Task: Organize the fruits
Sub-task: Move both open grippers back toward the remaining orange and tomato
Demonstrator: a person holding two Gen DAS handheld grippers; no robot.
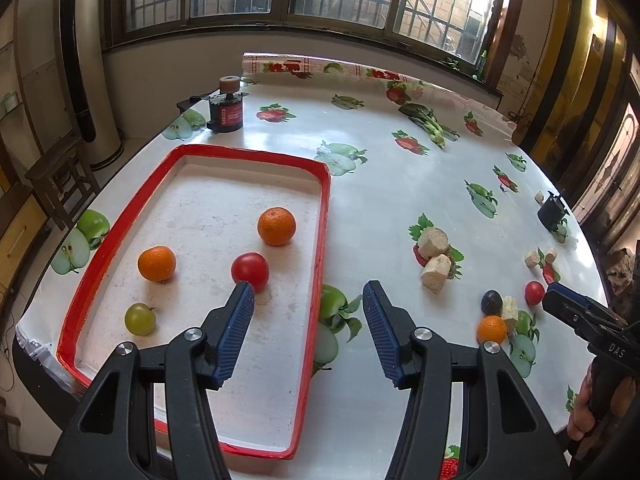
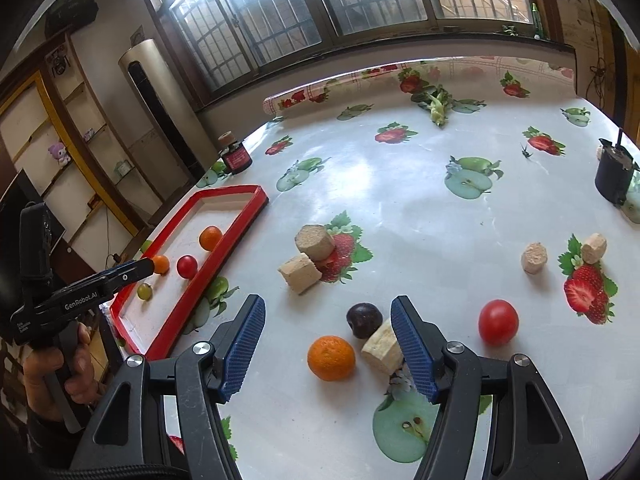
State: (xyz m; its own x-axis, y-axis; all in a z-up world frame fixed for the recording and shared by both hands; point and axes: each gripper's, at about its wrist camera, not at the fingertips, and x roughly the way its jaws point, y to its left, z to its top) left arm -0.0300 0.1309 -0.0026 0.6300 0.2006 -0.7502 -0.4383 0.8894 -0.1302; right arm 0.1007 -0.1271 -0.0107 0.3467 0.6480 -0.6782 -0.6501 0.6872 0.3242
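Observation:
A red-rimmed white tray (image 1: 325, 216) lies on the table's left and holds two oranges (image 1: 276, 226) (image 1: 157, 263), a red tomato (image 1: 250, 270) and a green grape (image 1: 139, 319). My left gripper (image 1: 308, 292) hangs open and empty over the tray's right rim. In the right wrist view an orange (image 2: 331, 357), a dark plum (image 2: 364, 319) and a red tomato (image 2: 498, 322) lie on the cloth. My right gripper (image 2: 328, 308) hovers open above the orange and plum, with nothing in its grip.
Pale beige chunks (image 2: 306, 258) (image 2: 382, 350) (image 2: 534, 257) are scattered on the fruit-print tablecloth. A black jar (image 1: 226, 112) stands at the back left, a black cup (image 2: 614, 174) at the right edge, a leafy green (image 1: 428, 122) at the far side.

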